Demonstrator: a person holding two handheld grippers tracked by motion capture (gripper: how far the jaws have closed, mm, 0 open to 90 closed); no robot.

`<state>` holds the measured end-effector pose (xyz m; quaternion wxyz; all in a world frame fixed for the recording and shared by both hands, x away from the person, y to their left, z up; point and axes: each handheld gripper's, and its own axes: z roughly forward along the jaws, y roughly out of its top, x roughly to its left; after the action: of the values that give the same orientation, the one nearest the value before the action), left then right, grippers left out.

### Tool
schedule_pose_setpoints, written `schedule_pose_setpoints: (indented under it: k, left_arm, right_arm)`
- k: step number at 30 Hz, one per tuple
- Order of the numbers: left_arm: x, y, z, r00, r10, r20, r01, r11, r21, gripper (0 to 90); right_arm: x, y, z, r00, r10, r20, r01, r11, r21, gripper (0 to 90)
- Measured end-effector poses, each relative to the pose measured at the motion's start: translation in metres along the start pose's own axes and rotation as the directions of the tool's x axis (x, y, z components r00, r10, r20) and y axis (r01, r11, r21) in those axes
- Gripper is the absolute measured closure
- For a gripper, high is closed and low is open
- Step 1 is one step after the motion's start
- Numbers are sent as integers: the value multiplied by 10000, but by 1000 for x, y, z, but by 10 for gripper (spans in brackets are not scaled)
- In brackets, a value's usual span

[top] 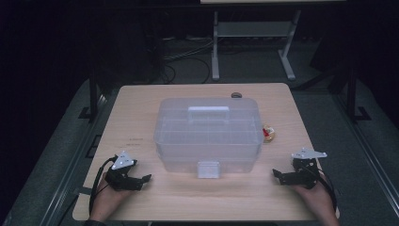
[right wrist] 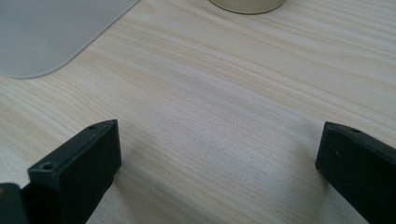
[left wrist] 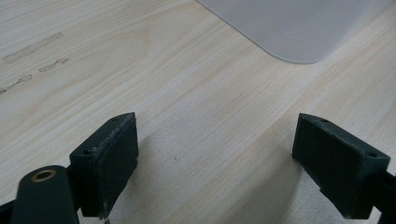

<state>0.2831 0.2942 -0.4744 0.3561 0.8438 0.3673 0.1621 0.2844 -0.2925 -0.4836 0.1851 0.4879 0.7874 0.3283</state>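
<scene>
A clear lidded plastic storage box (top: 207,134) with a front latch is seen mid-worktop (top: 141,113). The left gripper (top: 147,179) and right gripper (top: 276,174) are rested near its front corners, apart from it, jaws spread wide, nothing held.

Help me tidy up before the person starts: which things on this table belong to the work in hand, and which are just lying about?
Part of the work:
- clear plastic lidded storage box with white front latch
- left tool, open
- right tool, open

Lying about:
- small yellow and red object beside the box's right side
- small round dark object at the table's far edge
</scene>
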Motion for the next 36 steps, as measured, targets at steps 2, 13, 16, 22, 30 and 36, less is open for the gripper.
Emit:
schedule_pose_setpoints:
  k: [2, 13, 16, 22, 30, 36]
  left_arm:
    - [0, 0, 0, 10000, 9, 12, -9, 10000, 0, 137]
    - [1, 0, 0, 10000, 67, 70, -67, 10000, -2, 135]
    - [1, 0, 0, 9999, 69, 77, -69, 10000, -33, 136]
    - [2, 0, 0, 10000, 54, 82, -54, 10000, -22, 147]
    - [2, 10, -14, 9997, -127, 207, 140, 9977, -670, 309]
    - [2, 21, -21, 9989, -240, 413, 277, 9953, -930, 515]
  right_arm:
    - [0, 0, 0, 10000, 3, 1, -3, 10000, 2, 0]
    - [0, 0, 0, 10000, 4, 21, -4, 10000, -6, 0]
    - [0, 0, 0, 10000, 5, 21, -5, 10000, -6, 0]
    - [0, 0, -4, 9999, 75, 71, -76, 9999, 108, 63]
    - [0, 9, -17, 9998, 159, -157, -162, 9997, -168, 281]
    - [3, 18, -24, 9989, -1, -459, -28, 9981, -613, 508]
